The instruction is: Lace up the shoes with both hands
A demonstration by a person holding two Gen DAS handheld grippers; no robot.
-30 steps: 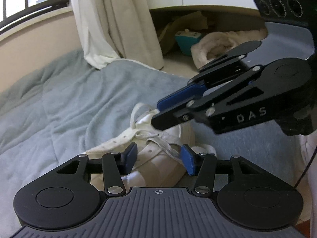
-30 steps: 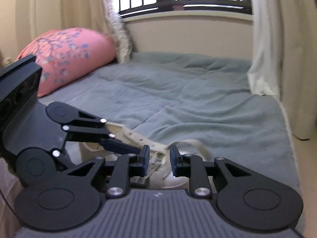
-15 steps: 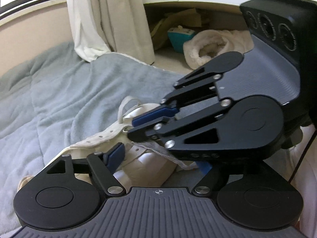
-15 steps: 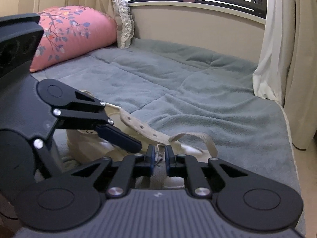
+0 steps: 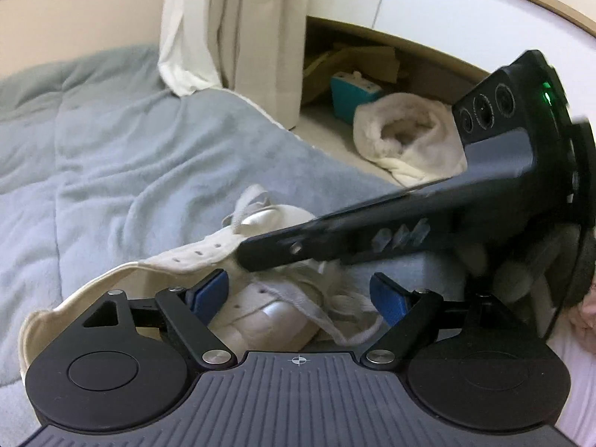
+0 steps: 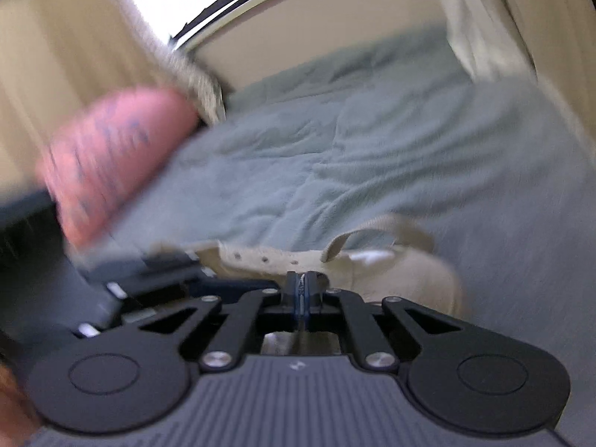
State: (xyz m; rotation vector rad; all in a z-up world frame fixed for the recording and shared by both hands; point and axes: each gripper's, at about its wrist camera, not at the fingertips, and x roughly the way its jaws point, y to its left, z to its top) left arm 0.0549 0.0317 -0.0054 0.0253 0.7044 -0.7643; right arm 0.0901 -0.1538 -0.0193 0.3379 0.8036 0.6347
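Observation:
A cream white shoe (image 5: 260, 320) lies on its side on the blanket, its eyelet strip (image 6: 260, 257) and heel loop turned up. Its loose white lace (image 5: 335, 320) trails over the tongue. My left gripper (image 5: 298, 296) stands wide open just above the shoe, one blue pad on each side of the laces, holding nothing. My right gripper (image 6: 302, 290) is shut, with a pale sliver of lace pinched between its blue pads. In the left wrist view the right gripper (image 5: 257, 257) reaches in edge-on from the right, its tip over the eyelet strip. The right wrist view is motion-blurred.
A grey-blue blanket (image 5: 111, 167) covers the bed. A pink flowered pillow (image 6: 111, 160) lies at the far left by the window wall. Beyond the bed edge hang pale curtains (image 5: 231, 26), with a fluffy white bundle (image 5: 406, 141) and a teal box (image 5: 350, 93).
My right gripper went from slightly open to fully shut on the lace and rolled edge-on while moving fast. My left gripper opened wider and came closer over the shoe.

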